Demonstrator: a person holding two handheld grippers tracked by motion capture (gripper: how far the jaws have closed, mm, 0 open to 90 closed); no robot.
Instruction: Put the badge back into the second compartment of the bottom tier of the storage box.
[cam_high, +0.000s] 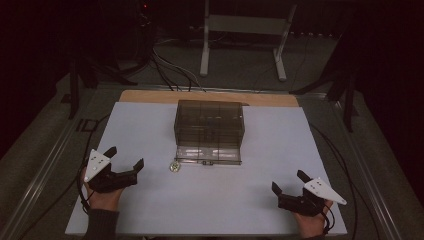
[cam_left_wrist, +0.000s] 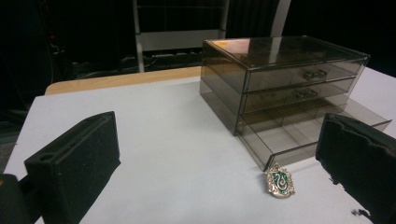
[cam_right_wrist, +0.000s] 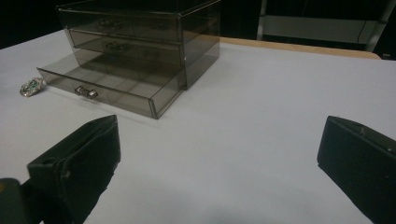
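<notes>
A smoky clear drawer box (cam_high: 209, 122) (cam_left_wrist: 280, 74) (cam_right_wrist: 140, 32) stands at the table's middle back. Its bottom drawer (cam_high: 208, 154) (cam_left_wrist: 299, 135) (cam_right_wrist: 109, 86) is pulled out and looks bare. A small green and gold crest badge (cam_high: 174, 166) (cam_left_wrist: 279, 180) (cam_right_wrist: 31, 87) lies on the white table just off the drawer's front left corner. My left gripper (cam_high: 126, 159) (cam_left_wrist: 219, 163) rests open at the front left, a short way left of the badge. At the front right my right gripper (cam_high: 289, 181) (cam_right_wrist: 219, 163) is open with nothing between its jaws.
The white table top (cam_high: 210, 200) has a wooden strip (cam_high: 150, 96) along its back edge. Beyond it stand a white metal frame (cam_high: 245, 30), dark stands and cables on the floor.
</notes>
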